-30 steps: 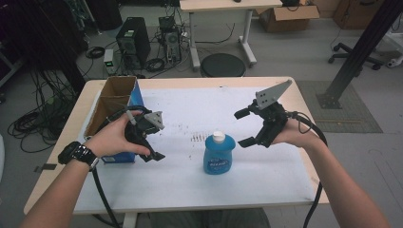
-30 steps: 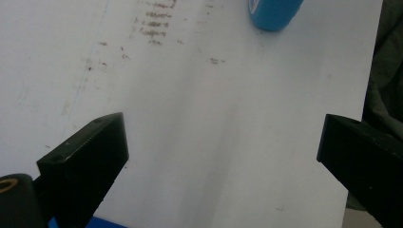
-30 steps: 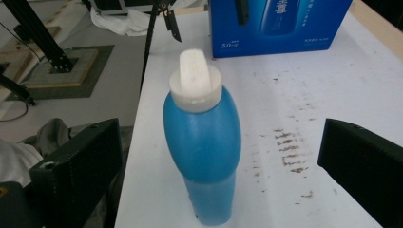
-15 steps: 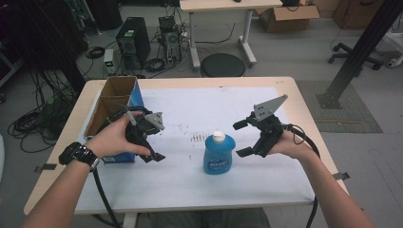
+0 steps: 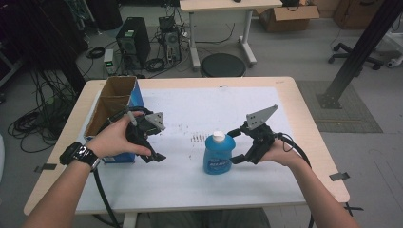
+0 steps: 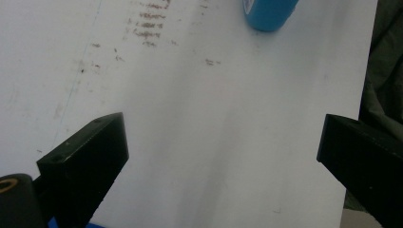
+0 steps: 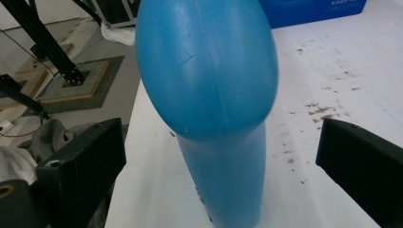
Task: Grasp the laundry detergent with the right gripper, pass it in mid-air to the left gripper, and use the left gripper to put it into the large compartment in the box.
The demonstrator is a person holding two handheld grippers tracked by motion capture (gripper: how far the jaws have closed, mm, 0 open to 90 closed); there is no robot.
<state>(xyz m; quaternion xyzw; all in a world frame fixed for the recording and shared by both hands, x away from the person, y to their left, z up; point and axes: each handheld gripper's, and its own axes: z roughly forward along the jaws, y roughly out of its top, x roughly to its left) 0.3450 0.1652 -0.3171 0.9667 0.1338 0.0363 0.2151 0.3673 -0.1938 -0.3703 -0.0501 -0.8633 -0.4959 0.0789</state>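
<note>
A blue bottle (image 5: 218, 154) with a white cap (image 5: 218, 137) stands upright on the white sheet (image 5: 199, 109) that covers the surface (image 5: 304, 114), slightly right of centre and toward the near edge.

The right gripper (image 5: 239, 145) is positioned immediately right of the bottle. Its jaws are spread wide, one on the far side and one on the near side of the bottle's right flank. In the right gripper view, the bottle (image 7: 214, 104) sits between the two jaws with clear space on each side; neither jaw touches it. The right hand (image 5: 278, 154) holds the gripper body, and a black cable (image 5: 297, 149) trails from it toward the near edge.

The left gripper (image 5: 159, 145) is held by the left hand (image 5: 114, 140) at the left part of the sheet, well apart from the bottle. Its jaws are released and hold nothing; the left gripper view shows bare sheet between them.

An open cardboard box (image 5: 111, 102) with a blue side stands at the left edge of the surface, just beside the left hand. Small dark marks (image 5: 196, 137) lie on the sheet just left of the bottle.
</note>
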